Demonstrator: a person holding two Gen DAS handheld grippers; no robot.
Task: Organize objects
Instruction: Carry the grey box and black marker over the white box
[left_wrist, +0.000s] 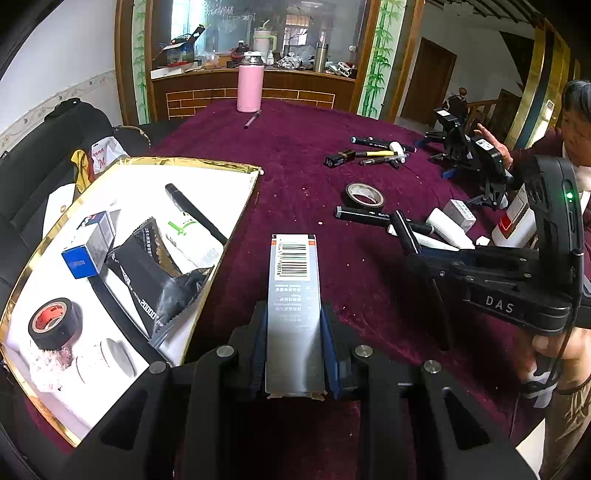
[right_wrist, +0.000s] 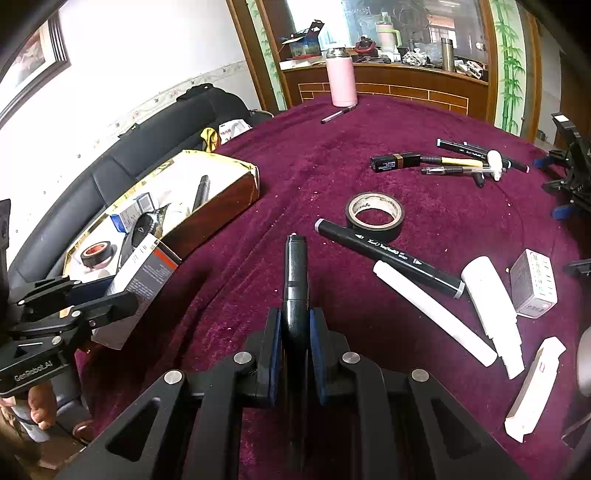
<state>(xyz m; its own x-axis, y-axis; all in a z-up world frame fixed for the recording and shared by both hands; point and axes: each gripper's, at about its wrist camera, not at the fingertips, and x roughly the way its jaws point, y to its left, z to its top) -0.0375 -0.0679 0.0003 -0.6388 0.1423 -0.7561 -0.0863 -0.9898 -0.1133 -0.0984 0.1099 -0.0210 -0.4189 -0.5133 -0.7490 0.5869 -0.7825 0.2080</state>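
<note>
The left gripper (left_wrist: 294, 343) has its blue pads pressed tight on a long grey cardboard box with a barcode (left_wrist: 293, 291). The box sticks out over the dark red fuzzy tablecloth (left_wrist: 303, 155), just beside the gold-edged open box with a white inside (left_wrist: 177, 162).

In that gold-edged box lie a small blue and white carton (left_wrist: 86, 247), a shiny black packet (left_wrist: 147, 280), a roll of black tape with a red middle (left_wrist: 53, 323) and a black pen (left_wrist: 192, 210).

The right gripper (right_wrist: 295, 332) is squeezed shut on a black round pen (right_wrist: 295, 280), which points forward above the cloth.

Just in front of it and to its right lie a black marker with grey ends (right_wrist: 388, 256), a black tape ring (right_wrist: 373, 215), a white stick (right_wrist: 432, 312), a white tube (right_wrist: 491, 299) and a small grey box (right_wrist: 533, 284). Farther off is a pile of pens (right_wrist: 454, 162). A pink bottle (right_wrist: 342, 79) stands at the far edge of the table. At the right edge of the left view, a person (left_wrist: 576, 122) sits behind another black gripper tool (left_wrist: 469, 155).
</note>
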